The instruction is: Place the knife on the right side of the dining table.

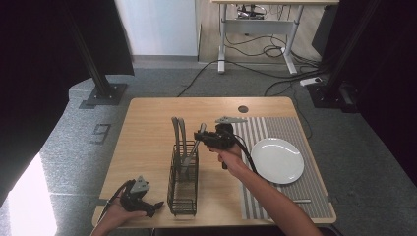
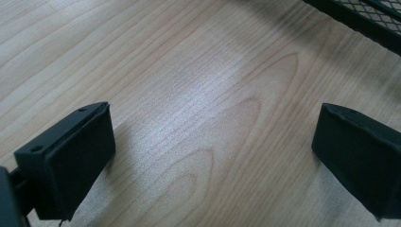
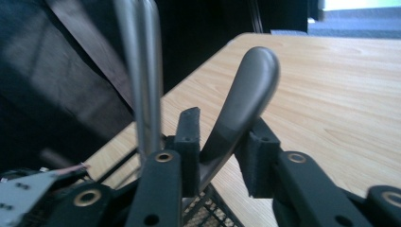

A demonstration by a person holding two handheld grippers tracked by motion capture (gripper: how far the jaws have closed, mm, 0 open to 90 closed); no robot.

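The right gripper (image 3: 220, 156) has its jaws closed on the grey metal utensil handle (image 3: 246, 94) standing in the black wire-mesh caddy (image 1: 183, 179), ready for extraction. Beside the caddy, the left gripper (image 2: 213, 156) rests idle on the table, jaws wide, empty.

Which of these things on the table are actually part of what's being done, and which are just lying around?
In use:
right claw, gripping a utensil handle
black wire caddy holding the utensils
two other handles standing in it

Lying about:
white plate
striped placemat
left claw, open, holding nothing

left fingers (image 2: 75, 156) apart, right fingers (image 3: 189, 142) pinched
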